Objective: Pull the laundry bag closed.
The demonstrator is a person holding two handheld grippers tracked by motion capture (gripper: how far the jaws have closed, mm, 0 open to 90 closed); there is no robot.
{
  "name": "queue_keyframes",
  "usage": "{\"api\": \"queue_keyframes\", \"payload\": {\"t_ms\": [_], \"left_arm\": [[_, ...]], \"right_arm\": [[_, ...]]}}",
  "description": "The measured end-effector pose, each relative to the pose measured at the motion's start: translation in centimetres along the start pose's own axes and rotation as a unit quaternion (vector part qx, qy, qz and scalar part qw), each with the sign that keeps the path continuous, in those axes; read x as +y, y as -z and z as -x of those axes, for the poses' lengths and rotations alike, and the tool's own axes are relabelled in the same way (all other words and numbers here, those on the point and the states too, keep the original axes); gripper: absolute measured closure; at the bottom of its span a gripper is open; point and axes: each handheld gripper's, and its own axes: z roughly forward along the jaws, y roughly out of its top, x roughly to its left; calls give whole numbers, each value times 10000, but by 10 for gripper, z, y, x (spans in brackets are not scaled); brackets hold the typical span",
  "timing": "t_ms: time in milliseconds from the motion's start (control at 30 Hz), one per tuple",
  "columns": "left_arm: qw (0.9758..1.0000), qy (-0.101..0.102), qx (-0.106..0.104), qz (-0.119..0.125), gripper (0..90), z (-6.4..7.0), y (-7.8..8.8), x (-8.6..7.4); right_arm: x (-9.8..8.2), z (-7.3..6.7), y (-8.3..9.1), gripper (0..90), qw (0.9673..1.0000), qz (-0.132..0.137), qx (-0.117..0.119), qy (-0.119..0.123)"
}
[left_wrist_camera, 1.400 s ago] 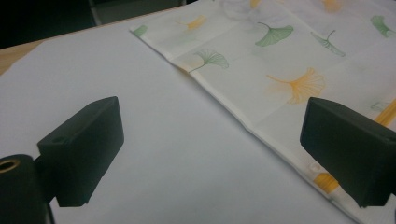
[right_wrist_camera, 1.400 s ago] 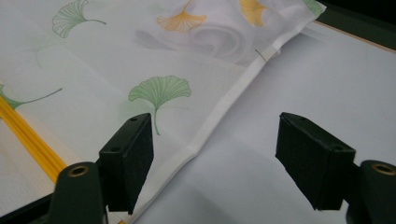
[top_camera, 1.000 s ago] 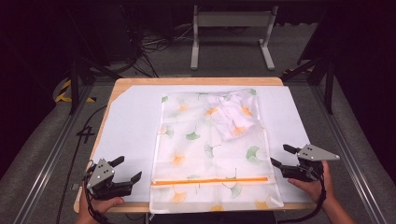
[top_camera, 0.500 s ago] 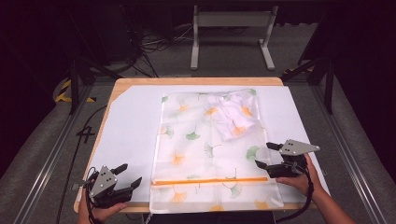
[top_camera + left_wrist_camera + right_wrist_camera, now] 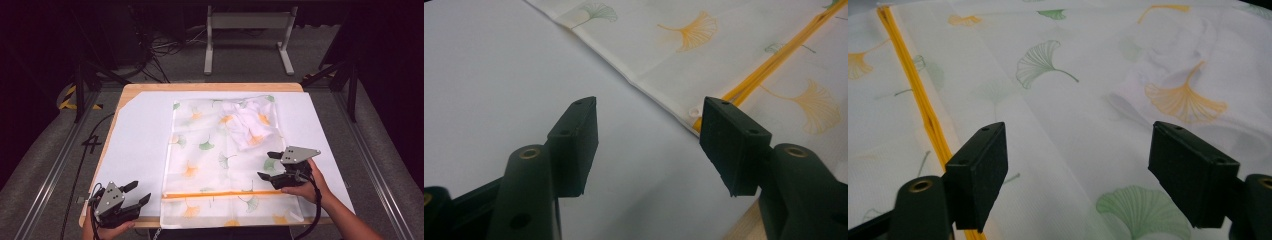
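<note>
The right gripper [image 5: 274, 168] hovers over the ginkgo-print mesh bag [image 5: 215, 160], jaws apart, empty. The left gripper [image 5: 136, 192], jaws half-closing and empty, sits near the surface's front-left corner, seemingly just above it.

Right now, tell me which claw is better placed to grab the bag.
Right. The right claw hangs open over the mesh bag, beside its bulge; the left claw sits off the bag's corner.

I see a broad bare stretch of white sheet [image 5: 137, 135] on the counter [image 5: 200, 87] between my left claw [image 5: 134, 192] and the leaf-print bag [image 5: 210, 165], with nothing lying on it. The one raised thing is the bunched white cloth [image 5: 252, 127] in the bag's far right part, ahead of my right claw [image 5: 270, 166]. The rest of the bag lies flat, and dark frame bars [image 5: 80, 85] flank both sides of the counter.
</note>
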Motion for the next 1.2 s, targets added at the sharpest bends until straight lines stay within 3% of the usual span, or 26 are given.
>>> {"api": "queue_keyframes", "payload": {"t_ms": [200, 367, 600, 867, 1200], "left_arm": [[10000, -45, -41, -6, 422, 2, 2, 0], [9996, -122, -253, -84, 491, 6, -2, 0], [9981, -309, -468, -236, 711, 12, -8, 1], [9953, -556, -679, -409, 874, 19, -12, 1], [9934, -611, -838, -489, 900, 22, -16, 1]], "right_arm": [[18, -9, -14, 258, 9997, 35, 185, 137], [28, -19, -27, 265, 9993, -2, 296, 244], [37, -29, -41, 308, 9979, -98, 497, 399], [53, -42, -60, 379, 9953, -203, 752, 575], [73, -60, -86, 395, 9908, -278, 1095, 750]]}}
